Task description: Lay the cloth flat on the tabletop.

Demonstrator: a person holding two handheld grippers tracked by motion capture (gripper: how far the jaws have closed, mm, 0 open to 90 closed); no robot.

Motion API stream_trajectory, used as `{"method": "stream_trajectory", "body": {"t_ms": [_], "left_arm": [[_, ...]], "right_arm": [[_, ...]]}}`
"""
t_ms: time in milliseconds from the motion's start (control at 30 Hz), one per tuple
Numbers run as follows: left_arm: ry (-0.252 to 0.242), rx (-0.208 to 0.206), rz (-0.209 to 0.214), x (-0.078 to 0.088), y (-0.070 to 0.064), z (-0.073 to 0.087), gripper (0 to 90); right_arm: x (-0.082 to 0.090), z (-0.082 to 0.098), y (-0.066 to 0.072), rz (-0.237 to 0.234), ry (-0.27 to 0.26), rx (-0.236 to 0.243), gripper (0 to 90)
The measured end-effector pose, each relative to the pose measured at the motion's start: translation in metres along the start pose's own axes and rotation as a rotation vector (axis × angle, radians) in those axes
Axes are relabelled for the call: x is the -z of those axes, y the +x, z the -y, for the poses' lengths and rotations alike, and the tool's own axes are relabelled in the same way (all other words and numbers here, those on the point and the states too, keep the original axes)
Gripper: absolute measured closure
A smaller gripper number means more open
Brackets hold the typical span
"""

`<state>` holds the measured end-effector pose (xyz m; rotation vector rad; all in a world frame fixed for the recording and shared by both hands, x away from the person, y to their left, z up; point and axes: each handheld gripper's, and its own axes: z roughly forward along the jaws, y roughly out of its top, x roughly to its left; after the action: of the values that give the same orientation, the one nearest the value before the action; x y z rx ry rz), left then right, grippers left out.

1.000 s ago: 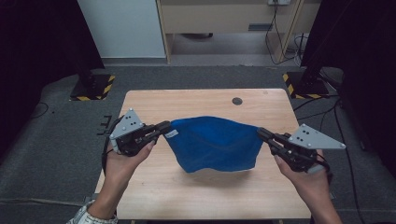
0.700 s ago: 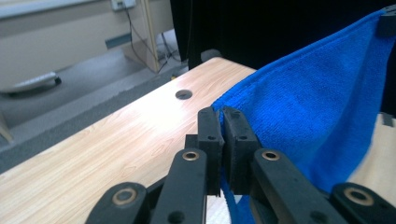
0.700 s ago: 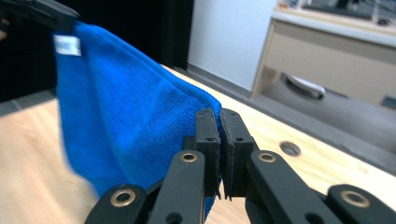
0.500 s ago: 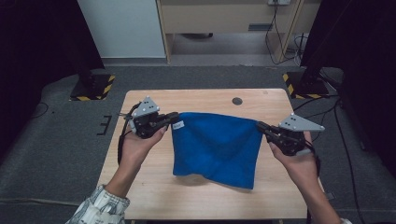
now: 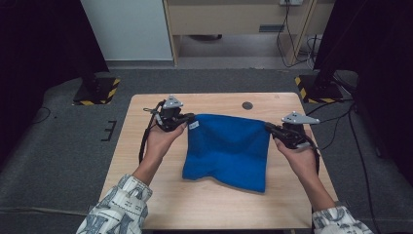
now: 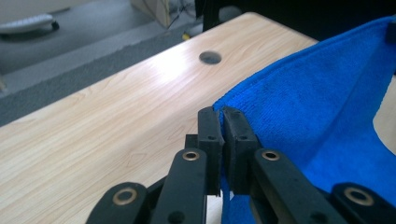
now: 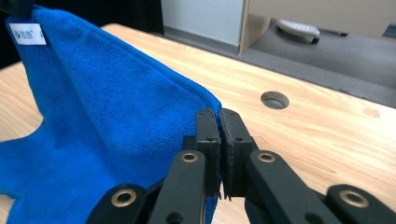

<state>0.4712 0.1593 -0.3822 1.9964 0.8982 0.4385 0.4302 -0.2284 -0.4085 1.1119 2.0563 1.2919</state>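
Note:
A blue cloth (image 5: 226, 148) is stretched between my two grippers over the wooden table (image 5: 146, 200), its near part lying on the tabletop. My left gripper (image 5: 191, 117) is shut on the cloth's far left corner, beside a small white label (image 5: 194, 125). My right gripper (image 5: 267, 126) is shut on the far right corner. In the left gripper view the jaws (image 6: 222, 116) pinch the cloth's (image 6: 322, 107) hem. In the right gripper view the jaws (image 7: 219, 116) clamp the cloth's (image 7: 102, 112) corner, and the label (image 7: 28, 33) shows at the far corner.
A round dark hole (image 5: 247, 105) sits in the tabletop near the far edge, behind the cloth. Black stands with yellow-striped bases (image 5: 95, 92) stand on the grey floor at both far sides. A cable (image 5: 144, 141) trails from the left gripper.
Both grippers have moved away from me toward the far edge and sunk, carrying the cloth. The cloth's lower part now lies spread on the table instead of hanging bunched.

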Motion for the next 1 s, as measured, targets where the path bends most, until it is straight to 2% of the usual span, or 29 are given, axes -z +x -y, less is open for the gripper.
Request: {"method": "stream_trajectory", "body": {"t_ms": [100,200,267,433,633,800,1000], "left_arm": [[0.011,0.002,-0.01,-0.012,0.006,0.0,86.1],[0.035,-0.003,-0.026,-0.024,0.012,0.001,85.9],[0.053,0.002,-0.028,-0.032,0.016,0.003,85.8],[0.077,0.027,-0.039,-0.048,0.027,0.009,85.7],[0.084,0.05,-0.046,-0.056,0.032,0.01,85.8],[0.099,0.032,-0.074,-0.059,0.033,0.01,85.9],[0.11,0.03,-0.1,-0.059,0.033,0.011,86.1]], "right_arm": [[-0.018,0.001,-0.006,0.003,0.031,0.016,87.4],[-0.035,0.001,-0.013,0.009,0.05,0.0,87.4],[-0.045,0.001,-0.018,-0.002,0.051,-0.03,87.4],[-0.066,0.0,-0.022,0.013,0.077,-0.02,87.4],[-0.079,0.004,-0.024,0.013,0.095,-0.027,87.4],[-0.087,0.006,-0.028,0.02,0.091,-0.037,87.4],[-0.093,0.004,-0.029,0.033,0.092,-0.039,87.3]]}}
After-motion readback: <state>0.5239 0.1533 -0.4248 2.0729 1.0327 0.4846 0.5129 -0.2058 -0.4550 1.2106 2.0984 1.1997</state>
